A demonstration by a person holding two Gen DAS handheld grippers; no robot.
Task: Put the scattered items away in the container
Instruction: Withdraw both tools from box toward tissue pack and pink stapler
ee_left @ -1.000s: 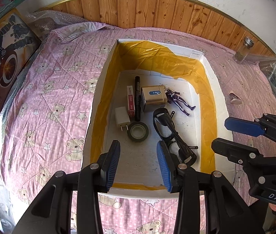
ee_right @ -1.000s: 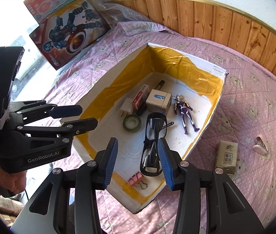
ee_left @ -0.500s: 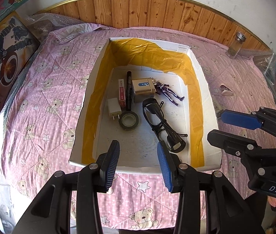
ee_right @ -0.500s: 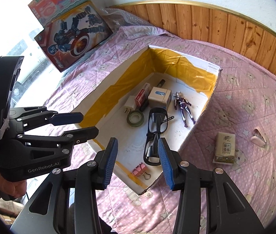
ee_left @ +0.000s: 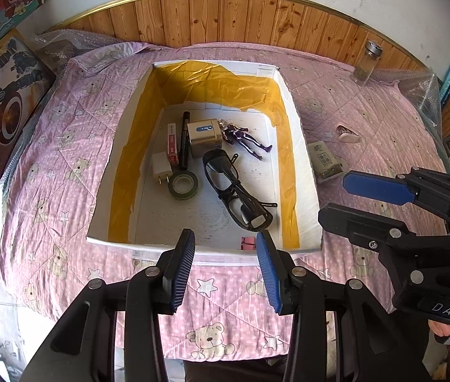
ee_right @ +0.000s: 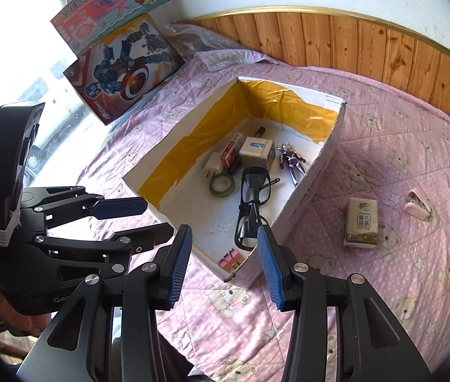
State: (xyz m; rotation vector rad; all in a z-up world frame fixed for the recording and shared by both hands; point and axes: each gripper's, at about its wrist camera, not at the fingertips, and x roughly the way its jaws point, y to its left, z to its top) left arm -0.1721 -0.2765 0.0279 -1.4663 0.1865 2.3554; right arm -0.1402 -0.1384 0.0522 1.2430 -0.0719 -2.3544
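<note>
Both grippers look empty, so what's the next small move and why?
Probably swing the right hand-held gripper, open and empty, rightward toward the tissue pack. It lies on the quilt outside the box, nearest that side.

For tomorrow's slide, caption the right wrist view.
Open right gripper above white box of tidied items; tissue pack waits on the bedspread.
</note>
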